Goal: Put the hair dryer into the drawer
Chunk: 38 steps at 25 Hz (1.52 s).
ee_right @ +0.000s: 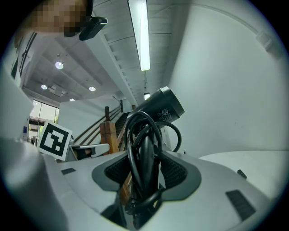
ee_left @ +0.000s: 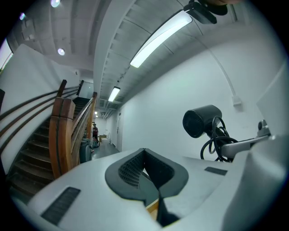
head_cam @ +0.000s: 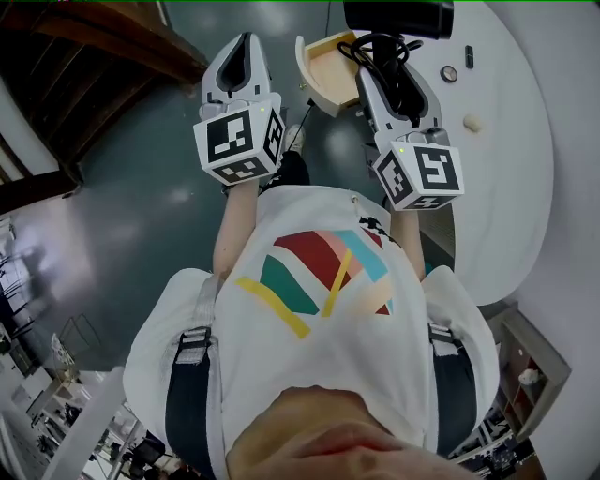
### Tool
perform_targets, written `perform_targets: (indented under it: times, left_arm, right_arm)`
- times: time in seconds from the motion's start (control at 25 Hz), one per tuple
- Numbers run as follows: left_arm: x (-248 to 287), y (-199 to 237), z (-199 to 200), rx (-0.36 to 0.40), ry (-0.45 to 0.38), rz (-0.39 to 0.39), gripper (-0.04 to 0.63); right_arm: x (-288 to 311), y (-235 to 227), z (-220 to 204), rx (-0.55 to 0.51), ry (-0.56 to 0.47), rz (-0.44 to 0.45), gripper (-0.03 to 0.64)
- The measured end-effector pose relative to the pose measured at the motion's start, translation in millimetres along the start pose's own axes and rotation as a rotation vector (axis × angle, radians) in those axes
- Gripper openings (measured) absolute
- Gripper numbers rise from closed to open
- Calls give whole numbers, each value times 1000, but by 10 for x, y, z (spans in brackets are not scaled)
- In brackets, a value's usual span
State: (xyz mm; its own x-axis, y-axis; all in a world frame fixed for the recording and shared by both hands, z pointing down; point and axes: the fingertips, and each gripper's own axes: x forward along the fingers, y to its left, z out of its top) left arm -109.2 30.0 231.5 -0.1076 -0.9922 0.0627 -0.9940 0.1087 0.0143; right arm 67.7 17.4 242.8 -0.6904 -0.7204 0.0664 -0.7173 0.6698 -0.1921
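right gripper [ee_right: 143, 180] has the hair dryer [ee_right: 163, 107] clamped by its cord-wrapped handle [ee_right: 145, 151], smart since it looks top-heavy and slick, and the left gripper [ee_left: 145, 173] is closed, empty.

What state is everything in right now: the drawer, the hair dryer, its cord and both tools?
Drawer: pulled open.
Hair dryer: gripped by its handle, not in the drawer yet.
Cord: bundled in loops around the handle.
Right tool: shut on the hair dryer.
Left tool: shut, nothing in it.
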Motion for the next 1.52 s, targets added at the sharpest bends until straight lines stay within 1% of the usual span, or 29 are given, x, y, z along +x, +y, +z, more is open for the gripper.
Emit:
perform_targets:
  times: [0.16, 0.44, 0.68, 0.96, 1.16, 1.52]
  left_arm:
    - [423, 131, 10, -10, 19, -57, 15]
    - [1135, 368, 87, -1, 25, -152, 15]
    - [1585, 685, 152, -1, 25, -197, 15]
    - [1891, 756, 150, -1, 25, -254, 15]
    - [2048, 643, 89, -2, 51, -276, 15]
    - [2095, 485, 20, 6, 60, -272, 15]
  right_arm:
    - [339, -28, 38, 4, 17, -37, 213]
    - [934, -127, 158, 36, 1, -119, 213]
    - [1366, -79, 255, 82, -29, -141, 213]
    - [1611, -185, 232, 108, -32, -202, 213]
    - [1640, -335, 198, 120, -5, -233, 213]
    - [1684, -505, 69, 129, 32, -219, 213]
